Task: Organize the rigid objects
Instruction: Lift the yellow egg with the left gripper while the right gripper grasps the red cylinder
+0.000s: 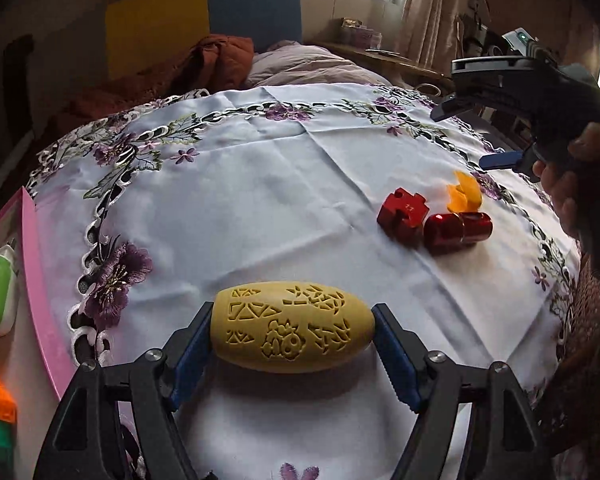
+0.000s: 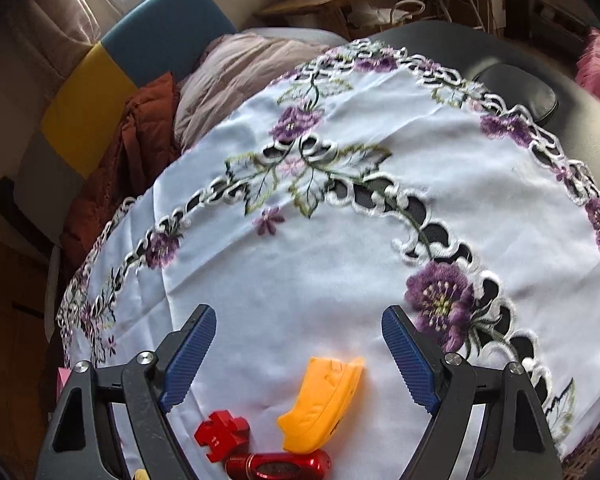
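Fingers of the left gripper (image 1: 293, 334) clench a yellow carved egg-shaped piece (image 1: 292, 326) end to end, blue pads pressed on both tips, at 6 o'clock in the left wrist view, above the white embroidered tablecloth (image 1: 284, 184). At 9 o'clock a pink tray (image 1: 40, 280) edges into that view, with green and orange things inside that are too cut off to name. Farther out, toward 2 o'clock, a red notched block (image 1: 400, 214) sits just beside a red cylinder (image 1: 458, 230), and an orange curved piece (image 1: 466, 192) lies right behind them. Beyond, at 3 o'clock, a hand (image 1: 572, 184) grips the right gripper's handle.

In the right wrist view the right gripper (image 2: 300, 354) stands released, jaws wide, nothing between the pads; the orange curved piece lies at 6 o'clock below them, the red block and cylinder nearer still. A bed with a blue and yellow headboard (image 1: 204, 20) stands past the table
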Available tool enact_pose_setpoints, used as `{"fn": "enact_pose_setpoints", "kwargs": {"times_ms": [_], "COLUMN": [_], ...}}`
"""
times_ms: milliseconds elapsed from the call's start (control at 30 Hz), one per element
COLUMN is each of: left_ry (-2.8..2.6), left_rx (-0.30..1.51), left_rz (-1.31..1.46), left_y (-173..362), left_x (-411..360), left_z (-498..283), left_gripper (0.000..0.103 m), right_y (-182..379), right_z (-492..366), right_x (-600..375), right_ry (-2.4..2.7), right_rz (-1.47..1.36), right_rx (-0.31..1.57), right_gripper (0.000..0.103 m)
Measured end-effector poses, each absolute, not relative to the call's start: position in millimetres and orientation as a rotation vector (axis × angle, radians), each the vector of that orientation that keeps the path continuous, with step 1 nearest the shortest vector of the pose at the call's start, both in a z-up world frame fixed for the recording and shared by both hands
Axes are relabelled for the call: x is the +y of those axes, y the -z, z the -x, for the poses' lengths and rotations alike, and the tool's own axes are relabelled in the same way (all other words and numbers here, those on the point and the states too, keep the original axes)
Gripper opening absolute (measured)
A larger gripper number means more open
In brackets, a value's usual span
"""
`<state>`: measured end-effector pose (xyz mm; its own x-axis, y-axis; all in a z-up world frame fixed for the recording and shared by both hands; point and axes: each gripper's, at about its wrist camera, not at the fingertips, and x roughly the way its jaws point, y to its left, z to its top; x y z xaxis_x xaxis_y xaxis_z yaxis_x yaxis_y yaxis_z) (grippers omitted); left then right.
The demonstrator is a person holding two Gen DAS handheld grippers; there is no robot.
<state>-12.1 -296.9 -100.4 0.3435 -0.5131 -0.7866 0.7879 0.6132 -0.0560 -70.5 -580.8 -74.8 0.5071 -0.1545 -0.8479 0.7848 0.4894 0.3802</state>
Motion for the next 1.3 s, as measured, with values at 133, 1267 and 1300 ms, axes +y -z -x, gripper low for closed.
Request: {"fn": "enact_pose_setpoints", "kwargs": {"times_ms": [133,1267,1300], "left_ry": [0.881,0.889,0.888], "left_rx": [0.855,0.832,0.831], "left_rz": [-0.346,-0.3,-0.301], "left_y": [101,104,104], "left_x": [-294,-281,-282], "left_z": [11,14,14], "left_gripper": [0.077,0.077,0.077], "right_y": [71,96,96], "right_z": [75,-5,-11], "right_x": [-559,-450,-450], "right_ry": [0.596,0.292,0.279], "right_rz": [-0.879,-0.316,-0.304], "right_rx": [0.889,1.143,1.141], "right_gripper": [0.086,0.075,0.075]}}
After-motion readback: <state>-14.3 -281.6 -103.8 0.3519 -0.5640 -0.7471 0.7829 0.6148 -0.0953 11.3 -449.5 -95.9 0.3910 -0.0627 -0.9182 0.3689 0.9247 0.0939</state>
